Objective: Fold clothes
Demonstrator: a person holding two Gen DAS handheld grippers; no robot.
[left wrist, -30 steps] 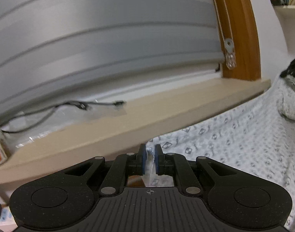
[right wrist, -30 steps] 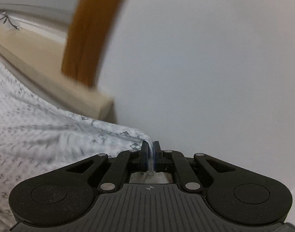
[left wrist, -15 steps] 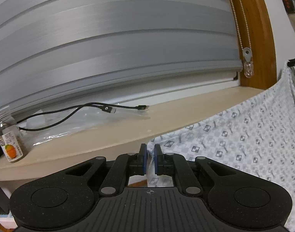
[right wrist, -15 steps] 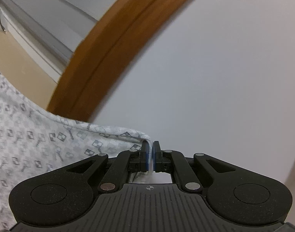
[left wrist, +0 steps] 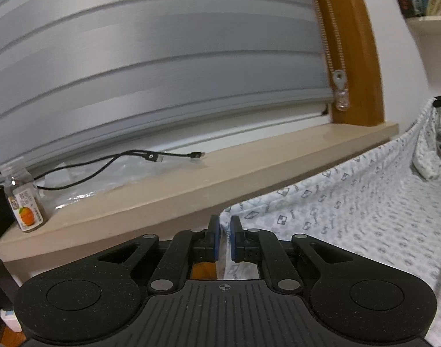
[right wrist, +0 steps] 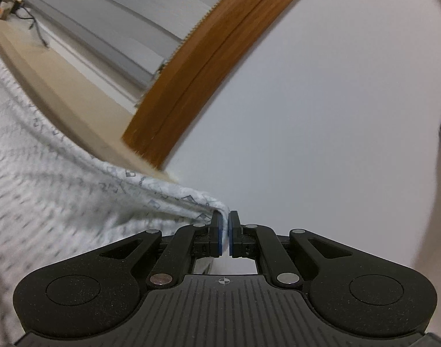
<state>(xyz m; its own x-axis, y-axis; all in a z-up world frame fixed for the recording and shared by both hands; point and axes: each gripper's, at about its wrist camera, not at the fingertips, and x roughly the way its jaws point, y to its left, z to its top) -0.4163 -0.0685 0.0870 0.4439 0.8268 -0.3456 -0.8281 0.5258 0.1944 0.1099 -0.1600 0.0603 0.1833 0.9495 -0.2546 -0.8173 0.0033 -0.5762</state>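
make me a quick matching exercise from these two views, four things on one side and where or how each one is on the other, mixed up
Things:
1. small bottle
2. black cable
3. patterned cloth
4. bead chain

Places or states:
A. hangs down along the wooden window frame
B. stretched between the left gripper and right gripper, pinched in both jaws
C. stands upright at the left end of the window sill
D. lies loose along the sill, on clear plastic

Pairs: 1-C, 2-D, 3-B, 4-A
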